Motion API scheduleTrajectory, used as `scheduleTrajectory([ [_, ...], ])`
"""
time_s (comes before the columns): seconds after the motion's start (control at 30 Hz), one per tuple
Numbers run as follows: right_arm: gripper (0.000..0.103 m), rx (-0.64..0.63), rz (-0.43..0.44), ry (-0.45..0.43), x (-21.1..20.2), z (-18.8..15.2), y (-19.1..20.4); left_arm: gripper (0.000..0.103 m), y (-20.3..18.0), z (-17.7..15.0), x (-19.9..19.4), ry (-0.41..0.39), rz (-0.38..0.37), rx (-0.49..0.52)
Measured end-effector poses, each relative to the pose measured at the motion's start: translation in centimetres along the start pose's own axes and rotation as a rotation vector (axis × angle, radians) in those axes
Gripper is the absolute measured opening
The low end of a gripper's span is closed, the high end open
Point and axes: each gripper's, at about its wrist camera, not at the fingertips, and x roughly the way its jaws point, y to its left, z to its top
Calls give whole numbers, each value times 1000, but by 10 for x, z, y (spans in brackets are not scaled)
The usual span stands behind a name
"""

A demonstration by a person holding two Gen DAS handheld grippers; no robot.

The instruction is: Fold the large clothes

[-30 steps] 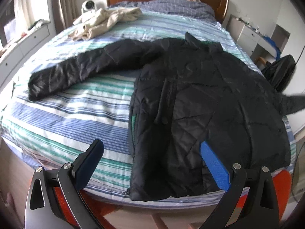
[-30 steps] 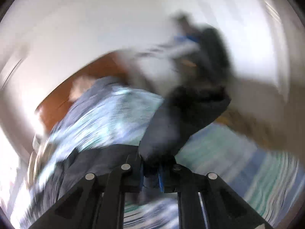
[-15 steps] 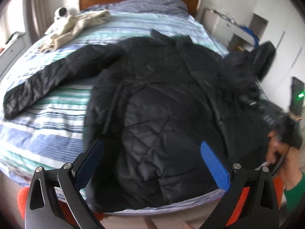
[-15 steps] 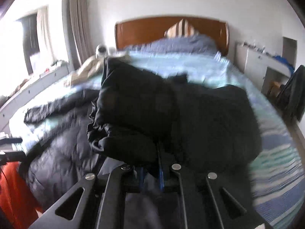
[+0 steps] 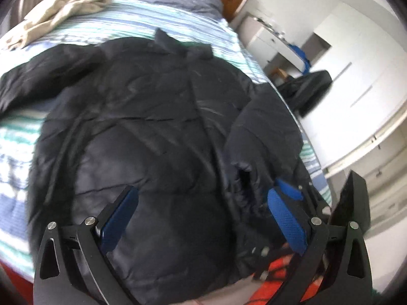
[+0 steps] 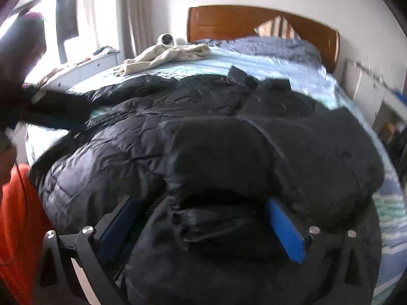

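At the near edge of the bed, my left gripper (image 5: 202, 218) hovers with its blue-padded fingers (image 5: 286, 218) spread wide and nothing between them, poised over the lower hem of the black quilted jacket (image 5: 142, 137). Just to its right, my right gripper (image 6: 201, 225) is likewise spread apart, its blue pads on either side of the cuff of the right sleeve (image 6: 223, 157), which lies folded inward across the jacket's front; whether the pads touch the fabric I cannot tell. From the left wrist view the same sleeve (image 5: 264, 129) runs from the right shoulder down toward the hem, its open cuff near my left gripper's right finger. Beyond, the jacket lies spread flat, collar (image 5: 183, 45) pointing toward the far headboard (image 6: 262, 23), its other sleeve (image 5: 38, 76) stretched out to the left over the striped bedsheet (image 5: 152, 17). Farther off, a crumpled cream garment (image 5: 63, 7) rests at the far left of the bed near a small white camera-like device (image 6: 166, 39), with a blue-grey duvet (image 6: 274, 48) and a striped pillow (image 6: 277, 28) against the headboard. White cabinets (image 5: 356, 76) and a dark bag (image 5: 307, 89) stand to the right of the bed.
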Motion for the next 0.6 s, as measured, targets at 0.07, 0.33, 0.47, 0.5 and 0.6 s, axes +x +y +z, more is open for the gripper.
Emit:
scheduleTrajectory([
  [0.07, 103, -2, -8, -4, -9, -3, 2, 101, -6, 5, 15, 38, -16, 1],
  [0.33, 103, 85, -40, -56, -89, -39, -8, 68, -47, 11, 68, 123, -59, 63],
  [0.47, 103, 246, -44, -96, -127, -57, -39, 11, -67, 7, 86, 138, 63, 103],
  [0.5, 103, 275, -50, -110, -134, -59, -48, 10, -73, 10, 78, 113, 76, 122],
  [0.6, 103, 351, -74, -137, -152, -64, -82, 9, -81, 33, 46, 29, 92, 183],
])
